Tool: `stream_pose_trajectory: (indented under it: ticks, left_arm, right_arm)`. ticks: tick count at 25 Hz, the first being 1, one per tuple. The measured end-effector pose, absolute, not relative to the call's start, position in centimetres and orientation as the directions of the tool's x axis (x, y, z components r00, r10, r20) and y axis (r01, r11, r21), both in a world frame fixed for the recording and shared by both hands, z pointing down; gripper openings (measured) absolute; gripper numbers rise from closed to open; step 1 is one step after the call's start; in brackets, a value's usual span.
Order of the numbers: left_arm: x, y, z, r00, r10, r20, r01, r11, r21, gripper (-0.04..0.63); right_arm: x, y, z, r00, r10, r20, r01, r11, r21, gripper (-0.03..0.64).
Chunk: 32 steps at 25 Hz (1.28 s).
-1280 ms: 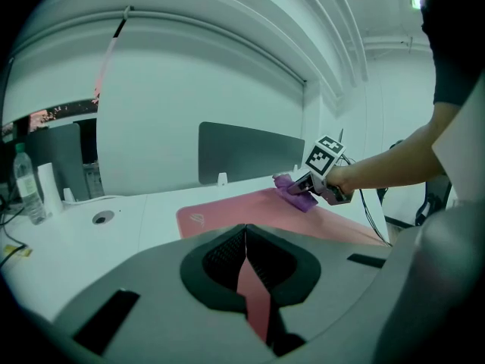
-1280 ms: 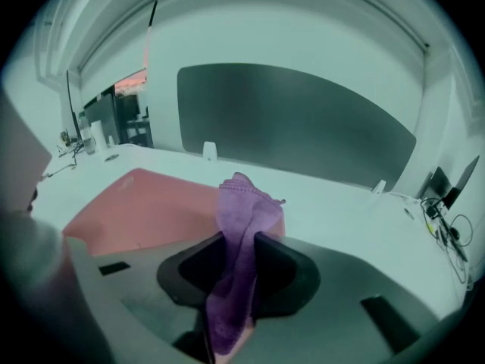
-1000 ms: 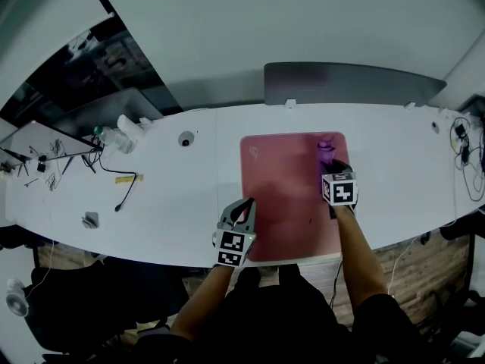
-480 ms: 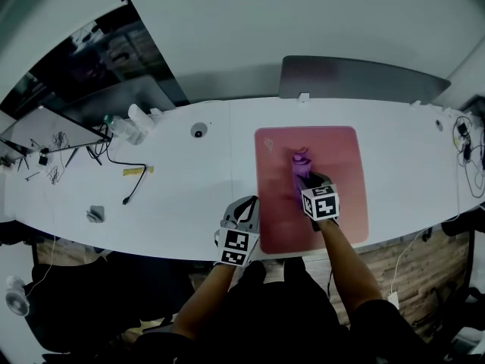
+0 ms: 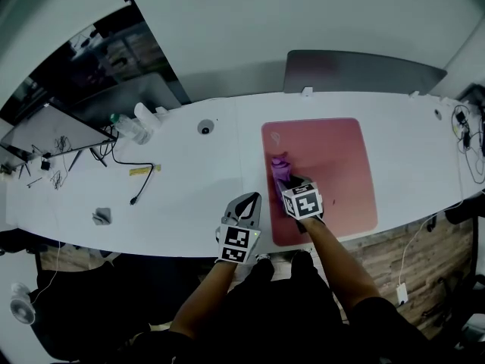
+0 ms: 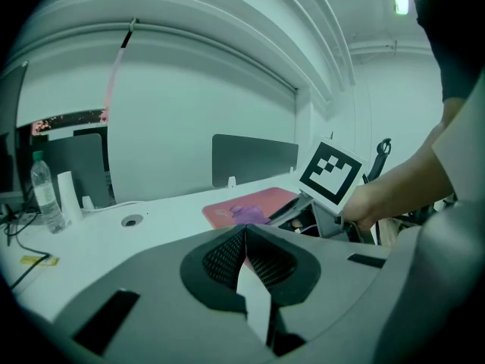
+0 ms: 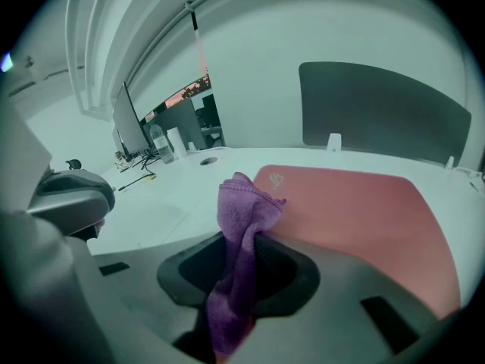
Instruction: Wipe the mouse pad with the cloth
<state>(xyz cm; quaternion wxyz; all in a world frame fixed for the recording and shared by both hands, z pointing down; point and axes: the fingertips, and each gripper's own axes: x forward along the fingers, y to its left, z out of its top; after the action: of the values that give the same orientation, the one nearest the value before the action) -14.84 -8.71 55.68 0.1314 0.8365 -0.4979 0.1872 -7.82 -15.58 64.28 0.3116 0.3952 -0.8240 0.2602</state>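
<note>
Right gripper (image 5: 289, 184) clamps purple cloth (image 5: 280, 167) on pink mouse pad (image 5: 333, 158); corner logo (image 5: 274, 136) illegible. Left gripper (image 5: 244, 205) closed, empty.

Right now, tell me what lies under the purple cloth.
The pink mouse pad lies under the cloth, held in the jaws of the right gripper. The patch beneath it is hidden.

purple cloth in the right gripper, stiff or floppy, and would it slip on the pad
Probably floppy: the cloth bunches and droops where the right gripper pinches it. Likely light, since a small pinch holds it. Its fuzzy weave may drag rather than slip on the mouse pad.
</note>
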Motion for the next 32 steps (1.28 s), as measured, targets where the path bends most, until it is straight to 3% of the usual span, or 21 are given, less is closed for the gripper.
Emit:
stream_pose_trajectory:
  ticks: [15, 32]
  left_arm:
    - [-14.7, -8.4, 56.1, 0.462, -0.770, 0.440, -0.869, -0.492, 0.052, 0.023]
    - [-9.1, -8.6, 56.5, 0.424, -0.777, 0.465, -0.889, -0.455, 0.048, 0.023]
  right_arm:
    - [-7.7, -15.5, 66.4, -0.385, -0.486, 0.784, -0.824, 0.564, -0.056, 0.115]
    - [2.0, -17.5, 66.3, -0.325, -0.510, 0.796, -0.839, 0.545, 0.007, 0.115]
